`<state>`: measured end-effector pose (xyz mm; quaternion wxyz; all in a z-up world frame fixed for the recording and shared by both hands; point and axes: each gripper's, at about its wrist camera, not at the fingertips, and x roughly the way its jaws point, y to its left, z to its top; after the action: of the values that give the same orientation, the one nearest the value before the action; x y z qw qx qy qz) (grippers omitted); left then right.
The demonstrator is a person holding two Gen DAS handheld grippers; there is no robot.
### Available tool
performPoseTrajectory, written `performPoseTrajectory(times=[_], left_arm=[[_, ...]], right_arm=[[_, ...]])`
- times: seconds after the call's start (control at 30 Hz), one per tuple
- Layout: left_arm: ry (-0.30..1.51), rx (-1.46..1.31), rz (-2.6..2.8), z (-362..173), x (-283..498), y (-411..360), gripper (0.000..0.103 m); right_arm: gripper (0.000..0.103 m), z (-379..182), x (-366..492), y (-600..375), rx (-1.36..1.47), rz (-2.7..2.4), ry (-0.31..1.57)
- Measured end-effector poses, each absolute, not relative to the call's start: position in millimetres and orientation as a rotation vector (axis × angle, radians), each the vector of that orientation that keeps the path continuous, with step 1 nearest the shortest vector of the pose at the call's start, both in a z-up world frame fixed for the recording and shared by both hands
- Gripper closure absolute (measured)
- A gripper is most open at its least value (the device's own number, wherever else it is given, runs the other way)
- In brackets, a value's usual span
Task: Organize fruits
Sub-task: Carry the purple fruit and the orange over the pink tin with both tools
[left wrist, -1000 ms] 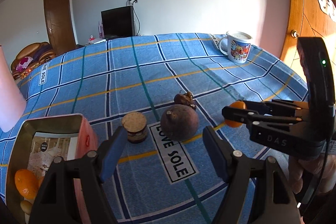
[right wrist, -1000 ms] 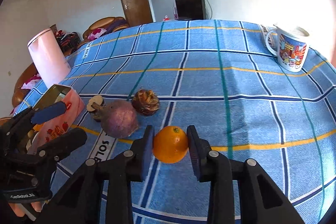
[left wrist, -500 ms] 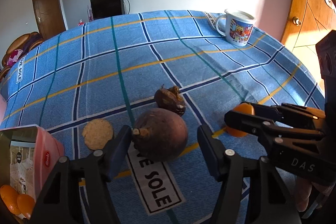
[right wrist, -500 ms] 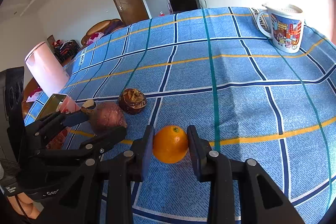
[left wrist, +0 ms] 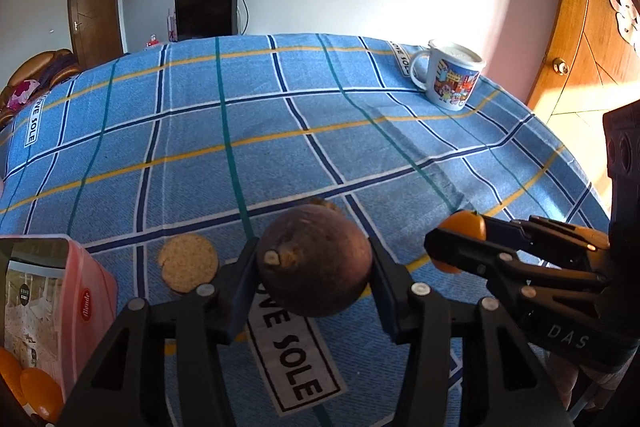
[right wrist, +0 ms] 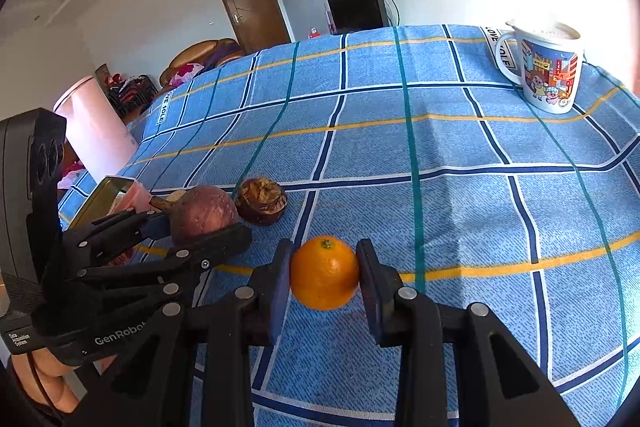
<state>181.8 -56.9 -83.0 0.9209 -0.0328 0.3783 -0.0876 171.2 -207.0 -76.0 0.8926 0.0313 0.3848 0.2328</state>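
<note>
Left wrist view: left gripper (left wrist: 314, 271) sits around a dark purple round fruit (left wrist: 314, 261) on the blue plaid tablecloth (left wrist: 280, 131), jaws closing, both pads already against the fruit's sides. Fruit rests over the "LOVE SOLE" label (left wrist: 296, 359) printed on the cloth. Using that purple fruit as landmark: a round cork-topped lid or jar (left wrist: 188, 263) lies just beside it on the left; further left, at the frame edge, a pink tin box (left wrist: 86, 307) stands open with orange fruits (left wrist: 38, 387) inside; a second dark fruit peeks out right behind it, mostly hidden. To the right of the purple fruit the right gripper (left wrist: 460, 247) pinches a small orange (left wrist: 466, 227). Well behind and right, a printed mug (left wrist: 450, 75) stands upright near the far cloth edge.

Right wrist view: right gripper (right wrist: 324, 281) is clamped on the orange (right wrist: 324, 273), pads pressed on both sides, orange low over or on the cloth, cannot tell which. Purple fruit (right wrist: 202, 213) is left of the orange with the left gripper's fingers (right wrist: 216, 239) on it. Brown dried-looking fruit (right wrist: 261, 201) is touching or just beside the purple fruit on its right. Tin box (right wrist: 116, 193) is behind-left of it, partly hidden. Pink cylinder container (right wrist: 94, 127) stands well behind-left. Mug (right wrist: 548, 67) is far right-back. A hand (right wrist: 44, 375) grips the left tool's handle.
</note>
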Motion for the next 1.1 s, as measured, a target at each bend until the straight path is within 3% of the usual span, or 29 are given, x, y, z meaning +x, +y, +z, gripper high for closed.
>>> performPoseTrajectory(times=[1.1], left_arm=[[0.474,0.010,-0.118,-52,137,-61,0.050]], right_arm=[[0.069,-48,131,-211,0.020,0.474,0.539]])
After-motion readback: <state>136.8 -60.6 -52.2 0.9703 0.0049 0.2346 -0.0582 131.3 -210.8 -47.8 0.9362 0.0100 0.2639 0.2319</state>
